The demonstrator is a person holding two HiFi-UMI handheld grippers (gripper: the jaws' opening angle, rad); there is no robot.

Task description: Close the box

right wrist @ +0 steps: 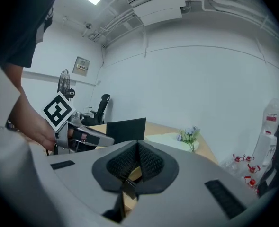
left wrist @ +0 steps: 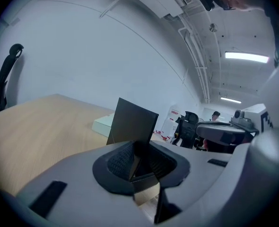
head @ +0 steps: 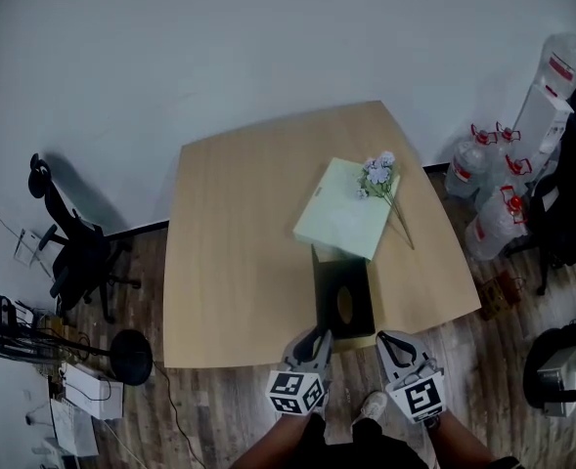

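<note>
The box (head: 344, 306) stands open near the table's front edge, its inside dark. Its pale green lid (head: 344, 213) lies on the table just behind it, with a small bunch of flowers (head: 377, 176) on top. My left gripper (head: 317, 345) is at the box's near left corner and my right gripper (head: 390, 345) at its near right corner. In the left gripper view the pads (left wrist: 122, 160) stand slightly apart, with a black upright box flap (left wrist: 132, 122) beyond them. In the right gripper view the pads (right wrist: 151, 162) meet, with the same flap (right wrist: 125, 126) and the left gripper (right wrist: 77, 134) ahead.
The wooden table (head: 239, 242) fills the middle of the view. Several water bottles (head: 488, 179) stand on the floor to the right, and an office chair (head: 72, 252) to the left. Cables and small boxes (head: 82, 389) lie on the floor at front left.
</note>
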